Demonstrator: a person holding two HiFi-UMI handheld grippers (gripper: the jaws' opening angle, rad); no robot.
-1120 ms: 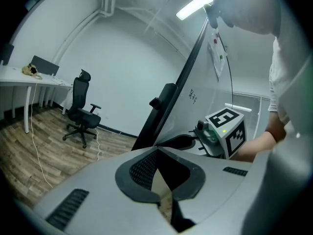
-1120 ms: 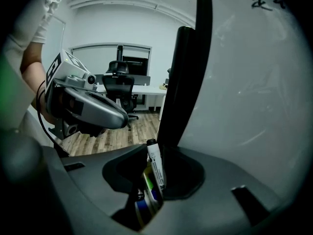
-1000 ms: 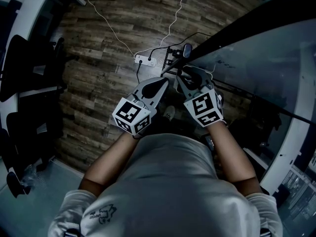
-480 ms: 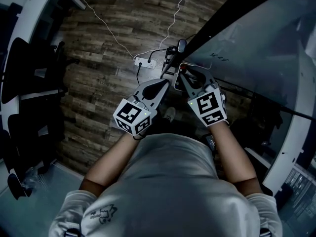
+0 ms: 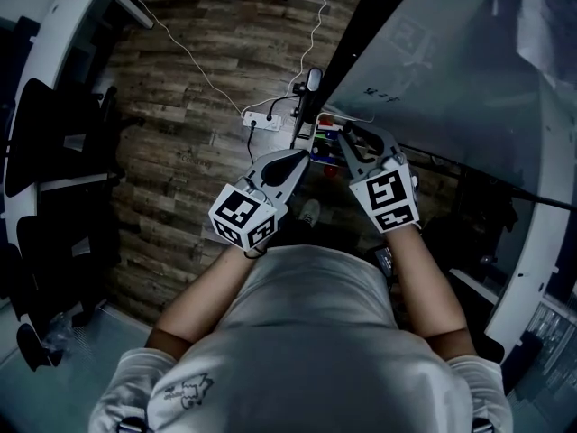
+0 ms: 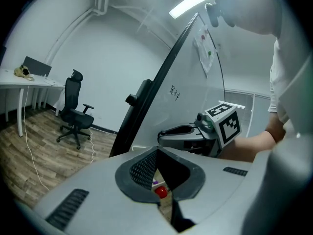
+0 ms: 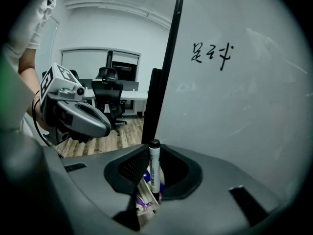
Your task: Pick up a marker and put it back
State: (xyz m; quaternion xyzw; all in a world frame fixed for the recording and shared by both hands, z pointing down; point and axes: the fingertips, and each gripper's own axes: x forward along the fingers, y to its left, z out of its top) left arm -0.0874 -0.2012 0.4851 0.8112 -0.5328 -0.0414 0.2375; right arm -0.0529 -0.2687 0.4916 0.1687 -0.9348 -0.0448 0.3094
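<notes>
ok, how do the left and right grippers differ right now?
The right gripper is shut on a marker, which stands upright between its jaws, black cap up; the left gripper has its jaws together with nothing between them. In the head view the right gripper is close against the whiteboard, while the left gripper sits farther from it, over the wooden floor. Both point forward, side by side.

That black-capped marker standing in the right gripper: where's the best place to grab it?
Grip the marker on its white barrel, below the black cap, with the jaws closing from its two sides across its length. It is a slim upright stick, so the barrel pinches squarely, while the cap might pull off. The right hand-held gripper appears to grip it so, low down.
</notes>
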